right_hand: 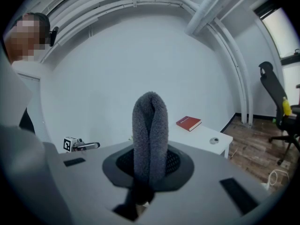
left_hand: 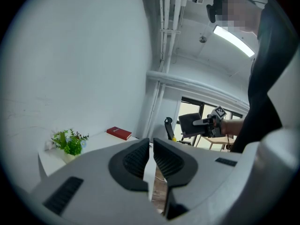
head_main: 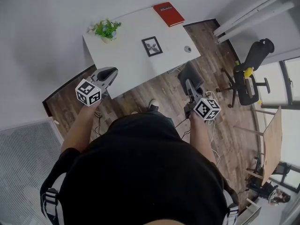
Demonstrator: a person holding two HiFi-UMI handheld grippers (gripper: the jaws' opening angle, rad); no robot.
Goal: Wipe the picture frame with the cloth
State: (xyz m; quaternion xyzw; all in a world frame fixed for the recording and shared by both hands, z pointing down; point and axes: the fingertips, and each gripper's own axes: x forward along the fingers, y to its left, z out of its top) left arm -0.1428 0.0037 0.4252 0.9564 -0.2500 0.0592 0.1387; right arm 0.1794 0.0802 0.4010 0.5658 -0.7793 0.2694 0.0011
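A small black picture frame (head_main: 152, 46) lies flat in the middle of the white table (head_main: 129, 62). Both grippers are held short of the table's near edge. My right gripper (head_main: 189, 80) is shut on a dark grey fleecy cloth (head_main: 191, 72). In the right gripper view the cloth (right_hand: 150, 130) stands up in a folded loop from the jaws of that gripper (right_hand: 150, 165) and hides the frame. My left gripper (head_main: 109, 74) is at the table's near left corner. Its jaws (left_hand: 151, 146) are nearly together with nothing between them.
A potted plant (head_main: 107, 29) stands at the table's far left corner and a red book (head_main: 168, 13) at its far right. A small round object (head_main: 187, 49) lies near the right edge. A black office chair (head_main: 248, 74) stands on the wooden floor to the right.
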